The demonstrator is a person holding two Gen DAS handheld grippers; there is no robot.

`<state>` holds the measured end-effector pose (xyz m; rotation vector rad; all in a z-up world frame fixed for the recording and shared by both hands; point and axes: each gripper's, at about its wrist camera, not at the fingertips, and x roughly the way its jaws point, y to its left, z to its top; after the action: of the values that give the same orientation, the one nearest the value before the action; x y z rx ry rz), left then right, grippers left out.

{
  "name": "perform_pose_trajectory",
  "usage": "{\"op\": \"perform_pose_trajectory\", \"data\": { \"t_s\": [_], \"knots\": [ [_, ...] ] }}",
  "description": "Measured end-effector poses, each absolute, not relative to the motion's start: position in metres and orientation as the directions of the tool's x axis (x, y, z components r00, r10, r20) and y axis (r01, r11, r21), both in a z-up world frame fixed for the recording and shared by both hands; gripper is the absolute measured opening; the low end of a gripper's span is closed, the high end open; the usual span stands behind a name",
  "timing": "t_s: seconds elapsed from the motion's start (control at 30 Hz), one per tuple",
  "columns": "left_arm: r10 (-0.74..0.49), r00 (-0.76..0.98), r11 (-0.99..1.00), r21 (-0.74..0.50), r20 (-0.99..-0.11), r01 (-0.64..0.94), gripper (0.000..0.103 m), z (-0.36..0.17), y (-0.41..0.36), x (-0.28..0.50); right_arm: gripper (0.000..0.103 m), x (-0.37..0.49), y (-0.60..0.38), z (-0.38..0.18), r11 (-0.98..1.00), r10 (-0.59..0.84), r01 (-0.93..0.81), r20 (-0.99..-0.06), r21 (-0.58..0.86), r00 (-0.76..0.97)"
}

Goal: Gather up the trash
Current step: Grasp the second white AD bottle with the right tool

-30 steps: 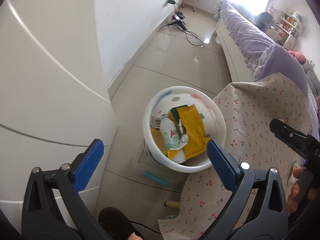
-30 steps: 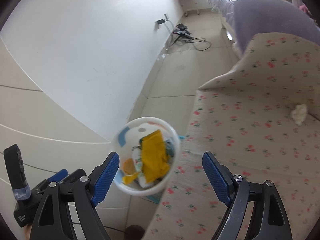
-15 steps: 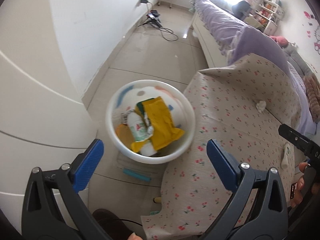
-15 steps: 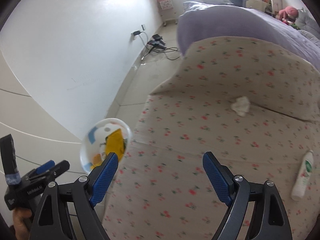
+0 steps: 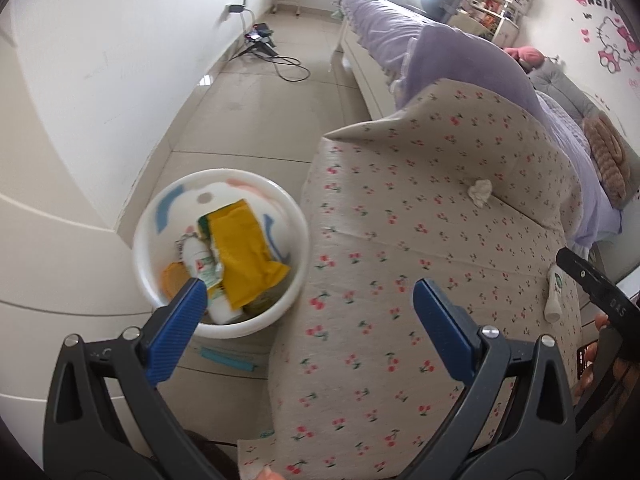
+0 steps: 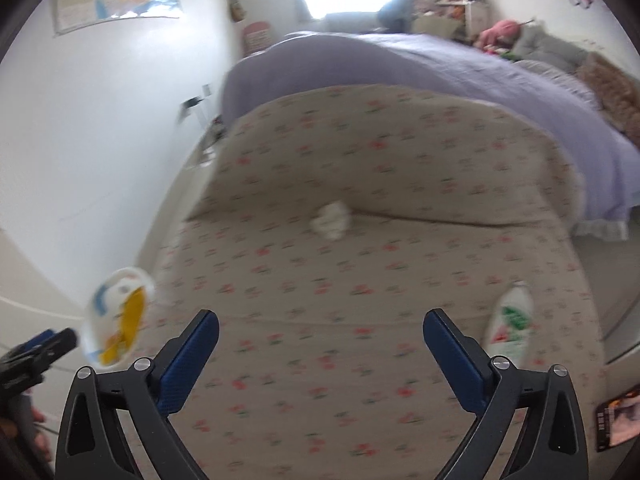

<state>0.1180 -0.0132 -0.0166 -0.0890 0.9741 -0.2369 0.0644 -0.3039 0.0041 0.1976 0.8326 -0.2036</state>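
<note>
A white round bin (image 5: 160, 292) stands on the floor beside the sofa, holding a yellow wrapper (image 5: 244, 252) and other trash. The same bin (image 6: 120, 292) shows blurred at the left of the right wrist view. On the cherry-print sofa cover (image 5: 400, 248) lie a crumpled white tissue (image 5: 480, 192) and a white bottle with a green label (image 5: 554, 292). The tissue (image 6: 332, 220) lies ahead of my right gripper (image 6: 320, 328); the bottle (image 6: 510, 324) lies beside its right finger. That gripper's jaws are opening with nothing between them. My left gripper (image 5: 306, 300) is open and empty, spanning the bin's edge and the sofa.
A purple-covered bed (image 5: 440, 52) runs behind the sofa. A white wall (image 5: 100, 60) and cabinet front (image 5: 48, 240) flank the tiled floor (image 5: 260, 112), where a cable and charger (image 5: 264, 40) lie. A dark packet (image 6: 616, 416) sits at the sofa's right edge.
Both grippers swung right, from over the bin toward the sofa. The tissue and bottle came into view, and the right jaws spread a little wider.
</note>
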Motion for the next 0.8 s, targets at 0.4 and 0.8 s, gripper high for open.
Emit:
{"op": "perform_pose_trajectory", "data": {
  "t_s": [0.4,0.8],
  "knots": [
    [-0.251,0.535,0.963,-0.152,-0.807,0.223,0.102,-0.020,-0.055,0.120,0.103,0.046,-0.392,-0.032,0.884,-0.245,0.464,-0.793,0.054,0.558],
    [-0.251,0.518,0.955,-0.122,-0.818,0.270,0.102,-0.029,-0.089,0.122,0.100,0.047,-0.433,-0.076,0.851,-0.157,0.510,-0.869,0.121,0.469]
  ]
}}
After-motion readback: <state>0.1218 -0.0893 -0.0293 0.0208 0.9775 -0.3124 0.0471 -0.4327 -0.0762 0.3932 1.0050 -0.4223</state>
